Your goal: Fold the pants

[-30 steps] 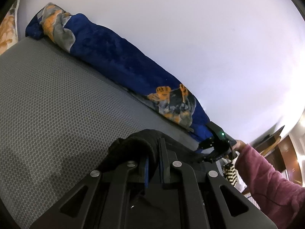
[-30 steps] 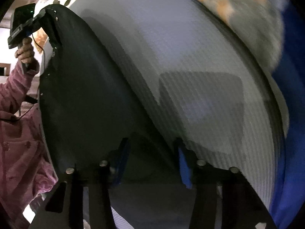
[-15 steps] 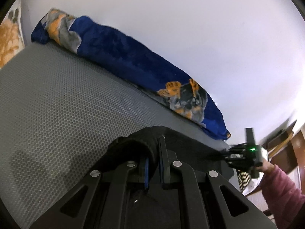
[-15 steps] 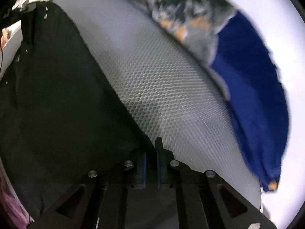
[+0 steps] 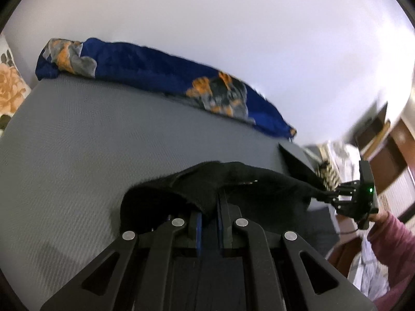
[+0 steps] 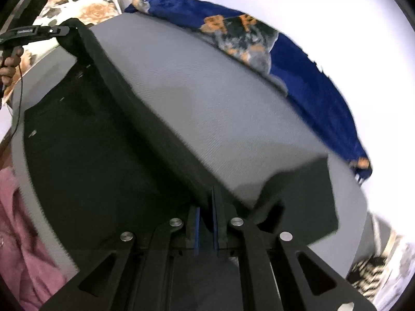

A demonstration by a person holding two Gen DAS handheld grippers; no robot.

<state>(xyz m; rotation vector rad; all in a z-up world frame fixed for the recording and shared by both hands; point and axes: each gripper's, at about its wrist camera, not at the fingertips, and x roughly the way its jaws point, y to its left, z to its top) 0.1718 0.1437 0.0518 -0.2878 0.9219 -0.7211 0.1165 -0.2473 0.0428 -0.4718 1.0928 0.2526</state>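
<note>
The black pants [image 6: 109, 155] lay spread over the grey bed [image 6: 207, 98], most of the cloth to the left of the right gripper [image 6: 206, 220] and one leg end to its right. The right gripper was closed on a raised edge of the fabric, and the left gripper [image 5: 208, 223] was closed on a bunched corner; the edge ran taut between them. The cloth looked light, soft and limp, sagging wherever it was unsupported, so it would likely slide and crease unless held by two corners of one edge, as it was here. Ahead of both grippers a rolled blue blanket [image 5: 155, 77] lay against the wall, with a floral pillow [image 6: 85, 7] at the bed's end. No containers were in view.
</note>
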